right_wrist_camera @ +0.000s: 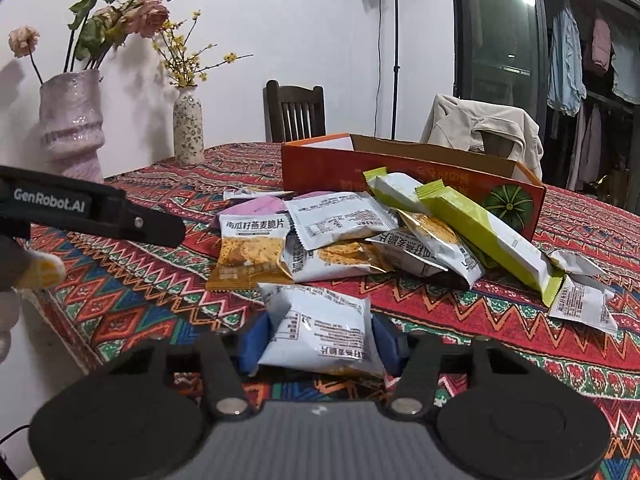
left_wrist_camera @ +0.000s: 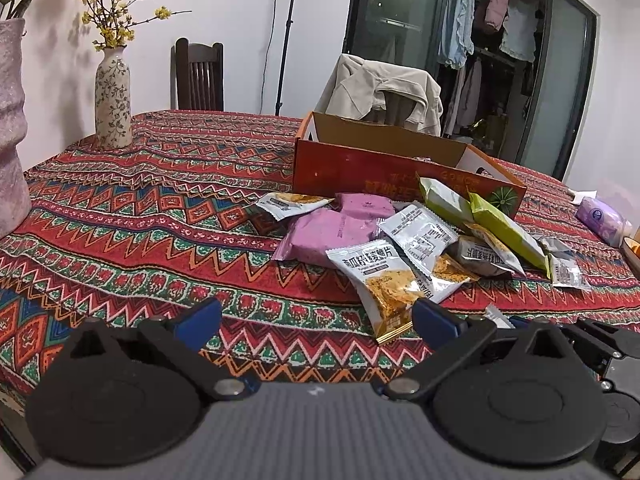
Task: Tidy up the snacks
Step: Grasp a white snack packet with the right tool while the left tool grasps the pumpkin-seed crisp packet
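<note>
The right hand-held gripper has its blue pads closed against the two sides of a white snack packet, which sits back-side up between the fingers, just above the patterned cloth of the bench. The left hand-held gripper is spread wide and holds nothing; its right pad lies just beside the lower edge of an orange-printed oat crisp packet at the near end of the pile.

Beyond both tools the remaining snacks lie in a loose overlapping heap: two purple packets, several more white-and-gold ones, and two long green bars leaning against the front wall of an open orange box, which looks like the likely place for sorting.

These packets are probably very light, puffed with air and slick-skinned, so they will dent and may squirt out of a hard pinch. The crisps inside are likely brittle; a gentle squeeze across the padded middle, or on a crimped end seam, seems safest. The green bars look stiffer and should be taken across their narrow width, near the middle, to keep them from swinging.
</note>
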{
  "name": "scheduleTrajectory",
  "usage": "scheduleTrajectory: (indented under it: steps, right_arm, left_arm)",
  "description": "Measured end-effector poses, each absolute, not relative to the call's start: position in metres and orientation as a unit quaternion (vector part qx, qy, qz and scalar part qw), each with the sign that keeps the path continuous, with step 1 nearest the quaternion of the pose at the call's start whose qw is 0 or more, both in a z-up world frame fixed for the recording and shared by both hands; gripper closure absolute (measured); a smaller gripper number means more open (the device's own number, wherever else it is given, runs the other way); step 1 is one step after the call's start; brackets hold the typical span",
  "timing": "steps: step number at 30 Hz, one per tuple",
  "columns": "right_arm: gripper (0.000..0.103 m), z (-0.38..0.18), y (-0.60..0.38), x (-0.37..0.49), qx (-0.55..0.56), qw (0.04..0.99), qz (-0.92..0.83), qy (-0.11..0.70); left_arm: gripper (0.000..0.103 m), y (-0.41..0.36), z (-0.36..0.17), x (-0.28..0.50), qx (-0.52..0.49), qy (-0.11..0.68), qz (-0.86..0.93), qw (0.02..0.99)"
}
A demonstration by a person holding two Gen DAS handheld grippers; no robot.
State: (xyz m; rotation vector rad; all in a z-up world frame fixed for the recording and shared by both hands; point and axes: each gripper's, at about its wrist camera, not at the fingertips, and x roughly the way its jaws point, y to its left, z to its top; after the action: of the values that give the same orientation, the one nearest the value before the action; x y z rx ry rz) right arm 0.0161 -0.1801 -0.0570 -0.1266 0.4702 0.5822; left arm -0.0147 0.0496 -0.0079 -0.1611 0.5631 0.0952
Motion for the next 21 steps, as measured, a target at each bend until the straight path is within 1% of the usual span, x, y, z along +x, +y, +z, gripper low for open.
scheduleTrajectory:
  steps: [9, 21]
  right_arm:
    - [0.05, -0.048, -0.198, 0.024, -0.026, 0.938, 0.271, 0.215]
    - [0.049, -0.045, -0.231, 0.044, -0.011, 0.956, 0.219, 0.194]
  left_arm:
    - [0.0, 0.038, -0.011, -0.002, -0.072, 0.285, 0.042, 0.955]
    - [0.0, 0.006, -0.016, 0.036, -0.057, 0.299, 0.07, 0.95]
